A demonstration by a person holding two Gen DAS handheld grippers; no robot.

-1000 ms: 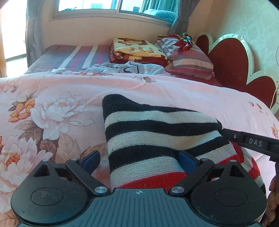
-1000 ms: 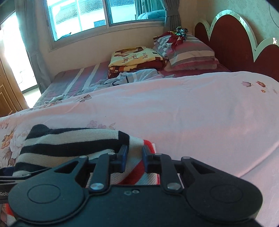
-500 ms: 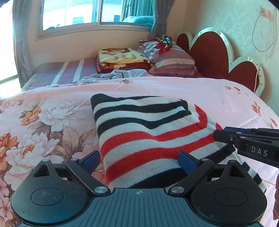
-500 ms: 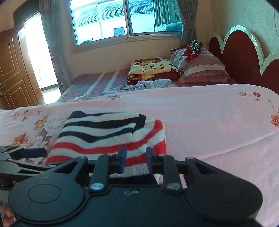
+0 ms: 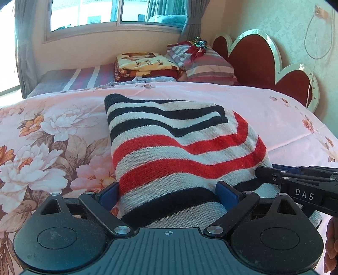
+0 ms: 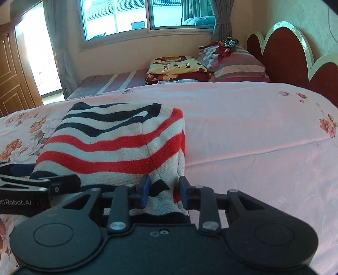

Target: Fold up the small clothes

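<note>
A small knitted garment point(image 5: 175, 148) with black, white and red stripes lies folded on the pink floral bedspread point(image 5: 52, 131); it also shows in the right wrist view point(image 6: 118, 143). My left gripper point(image 5: 169, 192) is wide open, its blue pads on either side of the garment's near edge. My right gripper point(image 6: 163, 190) is partly open, and the garment's near right corner lies between its pads. The right gripper shows at the right of the left wrist view point(image 5: 295, 182); the left gripper shows at the left of the right wrist view point(image 6: 38, 184).
Folded blankets point(image 5: 145, 65) and striped pillows point(image 5: 202, 61) are stacked at the far end of the bed, by a red scalloped headboard point(image 5: 264, 63). A window point(image 5: 118, 12) is behind, a wooden door point(image 6: 12, 74) to the left. Bare pink bedspread point(image 6: 253, 127) lies right of the garment.
The garment's near part has been folded over away from me, so its red stripes now lie on top. My right gripper's jaws have spread apart. The left gripper stayed open.
</note>
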